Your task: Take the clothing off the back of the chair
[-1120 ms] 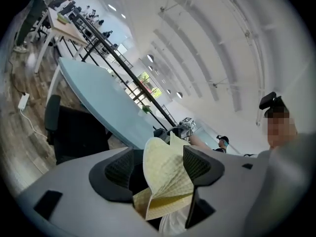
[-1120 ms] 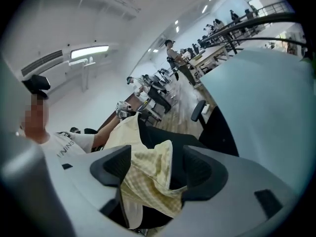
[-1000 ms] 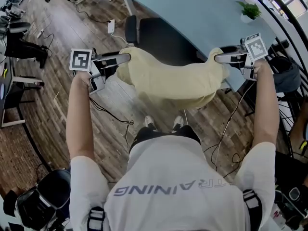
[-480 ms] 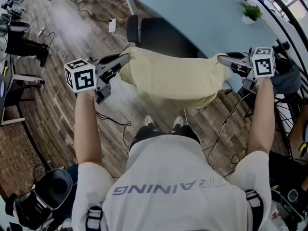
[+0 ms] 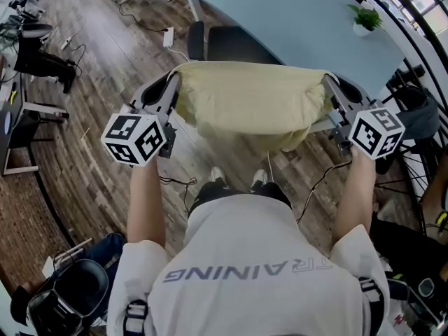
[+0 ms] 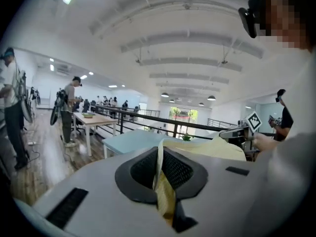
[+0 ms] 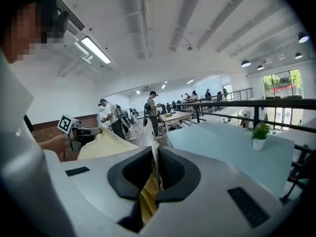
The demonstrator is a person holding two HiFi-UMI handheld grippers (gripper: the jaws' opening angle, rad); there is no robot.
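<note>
Clothing (image 5: 248, 103) between left hand-held gripper (image 5: 174, 81) and right hand-held gripper (image 5: 328, 82) (pinched)

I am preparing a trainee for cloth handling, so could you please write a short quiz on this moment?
1. True or false: the yellow garment lies flat on the floor.
2. Of the left gripper and the right gripper, which is shut on the garment? A. the left only; B. the right only; C. both.
3. What small thing stands on the pale blue table, at its far right?

Key: 1. False; it hangs stretched between the two grippers. 2. C. 3. A potted plant.
</note>
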